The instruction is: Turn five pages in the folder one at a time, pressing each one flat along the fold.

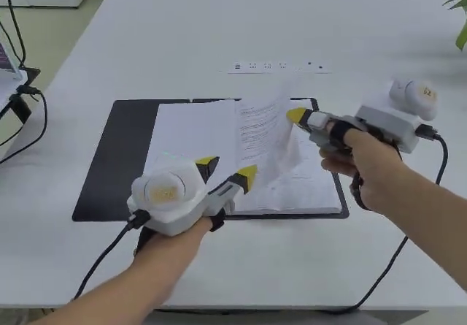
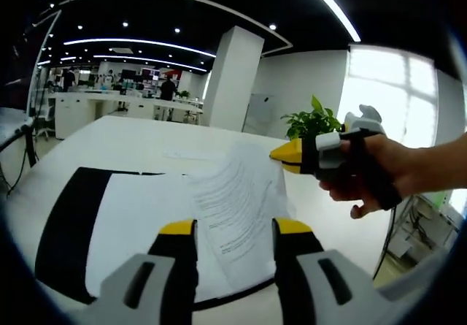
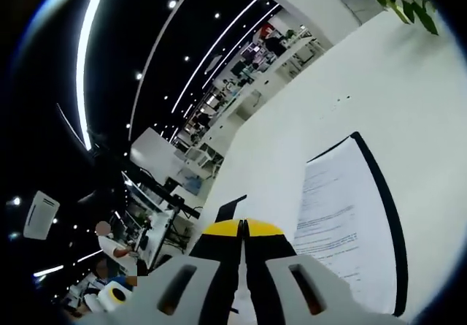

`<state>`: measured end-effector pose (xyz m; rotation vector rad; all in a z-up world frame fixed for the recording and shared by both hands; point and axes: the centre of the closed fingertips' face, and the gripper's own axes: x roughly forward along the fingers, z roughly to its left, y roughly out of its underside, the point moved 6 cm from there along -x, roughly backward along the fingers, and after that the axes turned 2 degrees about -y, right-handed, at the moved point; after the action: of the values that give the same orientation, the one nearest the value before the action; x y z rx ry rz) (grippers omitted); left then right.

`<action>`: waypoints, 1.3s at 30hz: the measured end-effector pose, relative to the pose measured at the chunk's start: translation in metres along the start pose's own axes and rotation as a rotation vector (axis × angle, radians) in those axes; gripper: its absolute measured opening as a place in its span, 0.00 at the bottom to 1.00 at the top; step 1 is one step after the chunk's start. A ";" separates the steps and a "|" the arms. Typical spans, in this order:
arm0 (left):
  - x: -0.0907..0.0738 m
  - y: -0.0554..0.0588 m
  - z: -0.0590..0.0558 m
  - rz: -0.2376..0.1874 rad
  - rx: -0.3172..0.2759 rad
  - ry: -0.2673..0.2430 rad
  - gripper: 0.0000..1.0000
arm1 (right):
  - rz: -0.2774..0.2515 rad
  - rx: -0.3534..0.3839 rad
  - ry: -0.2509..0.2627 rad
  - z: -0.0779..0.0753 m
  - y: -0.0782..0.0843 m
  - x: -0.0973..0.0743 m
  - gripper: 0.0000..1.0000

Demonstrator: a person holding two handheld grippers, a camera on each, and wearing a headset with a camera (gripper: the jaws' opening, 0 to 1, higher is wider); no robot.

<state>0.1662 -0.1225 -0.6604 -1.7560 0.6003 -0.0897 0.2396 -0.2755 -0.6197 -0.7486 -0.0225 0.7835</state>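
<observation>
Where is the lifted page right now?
In the head view the lifted page stands over the middle of the folder, its top right edge pinched by the right tongs, with the open left tongs near its lower edge.

black folder [image 1: 117,164] open flat on white table [image 1: 292,25], one printed page [image 1: 259,135] upright above its fold

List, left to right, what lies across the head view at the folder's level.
Cable → folder's black left cover → left gripper → lifted page → right gripper
</observation>
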 end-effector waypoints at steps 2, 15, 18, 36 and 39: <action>-0.011 -0.005 0.013 -0.018 -0.003 -0.021 0.40 | 0.003 -0.033 -0.008 0.014 0.004 0.008 0.00; -0.071 -0.038 0.072 -0.101 -0.018 -0.140 0.44 | 0.112 -0.144 -0.044 0.074 0.049 0.064 0.00; -0.081 -0.048 0.080 -0.113 0.002 -0.152 0.45 | 0.145 -0.169 -0.036 0.081 0.062 0.079 0.00; -0.107 -0.038 0.124 -0.041 0.022 -0.227 0.44 | 0.386 -0.179 0.055 0.058 0.148 0.168 0.01; -0.108 -0.035 0.130 -0.031 0.008 -0.232 0.45 | 0.429 -0.151 0.050 0.055 0.162 0.177 0.00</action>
<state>0.1330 0.0457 -0.6372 -1.7375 0.4033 0.0900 0.2499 -0.0522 -0.7230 -0.9307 0.1292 1.1801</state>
